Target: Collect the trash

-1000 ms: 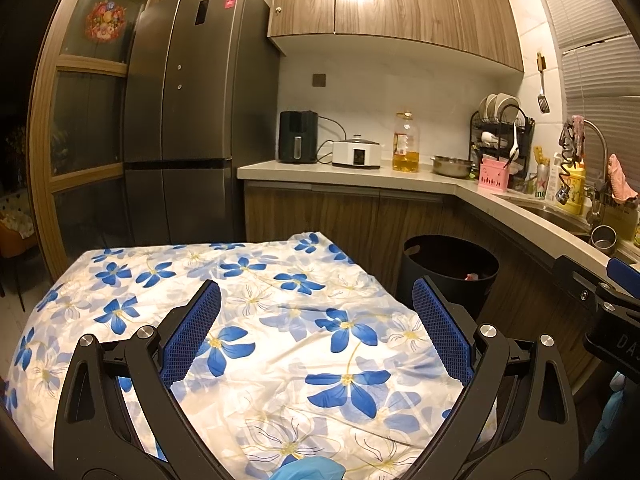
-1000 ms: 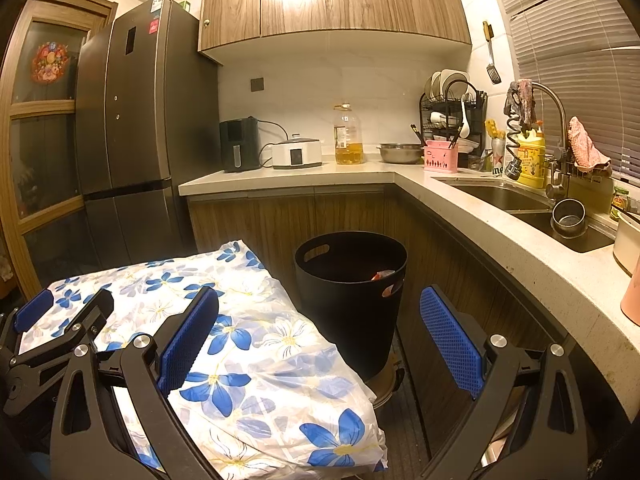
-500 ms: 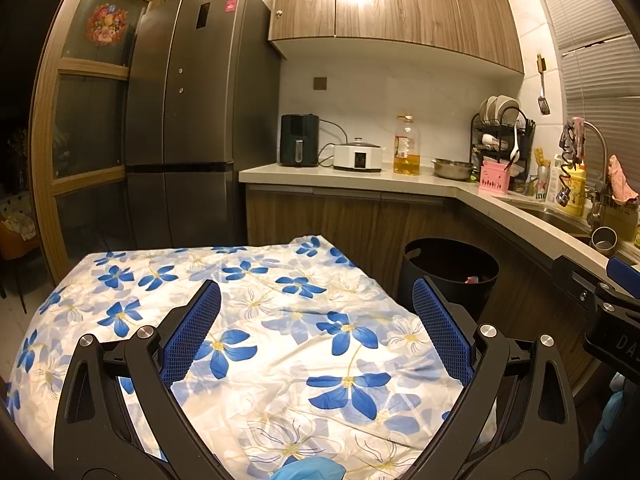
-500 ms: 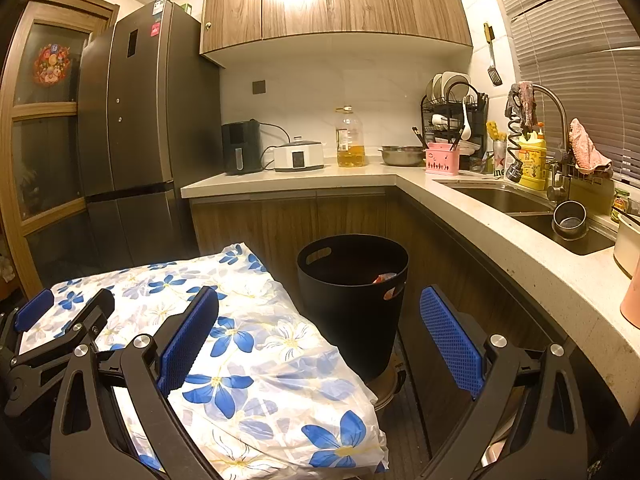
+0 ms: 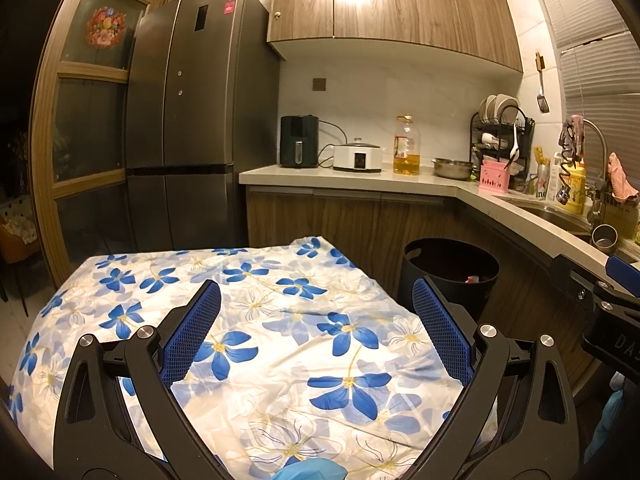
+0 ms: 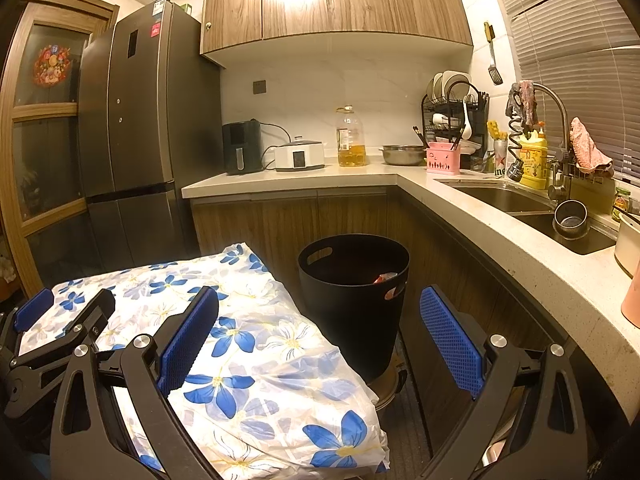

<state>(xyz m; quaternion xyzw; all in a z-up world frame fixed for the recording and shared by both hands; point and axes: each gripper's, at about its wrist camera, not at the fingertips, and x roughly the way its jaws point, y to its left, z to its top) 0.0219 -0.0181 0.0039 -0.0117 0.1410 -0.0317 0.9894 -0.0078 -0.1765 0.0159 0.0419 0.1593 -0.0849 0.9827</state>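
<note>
Both grippers are hanging spread wide with nothing between their blue pads. The left gripper [image 5: 316, 336] is hovering over the flowered cloth [image 5: 256, 320] that is covering a table, and the right gripper [image 6: 320, 340] is hanging beside it at the cloth's edge nearest the counter, its outer finger over the floor. The right tool's tip is showing at the far right of the left wrist view, so the two are sitting close side by side.

Judging by this, the step in hand is looking for the next piece of rubbish, or the task is nearing its end: no loose trash is showing on the cloth in front of either gripper. A blue scrap [image 5: 308, 470] is peeking out just under the left gripper, at the bottom of its view, but what it is cannot be told.

The black bin [image 6: 354, 280] is standing on the floor straight ahead of the right gripper and lower than it, ahead and to the right of the left one, tight against the cabinets. A reddish piece [image 6: 386, 278] is already lying inside near its far rim.

The next move calls for finding something to pick up, closing on it, then carrying it forward over the bin's open mouth.
</note>
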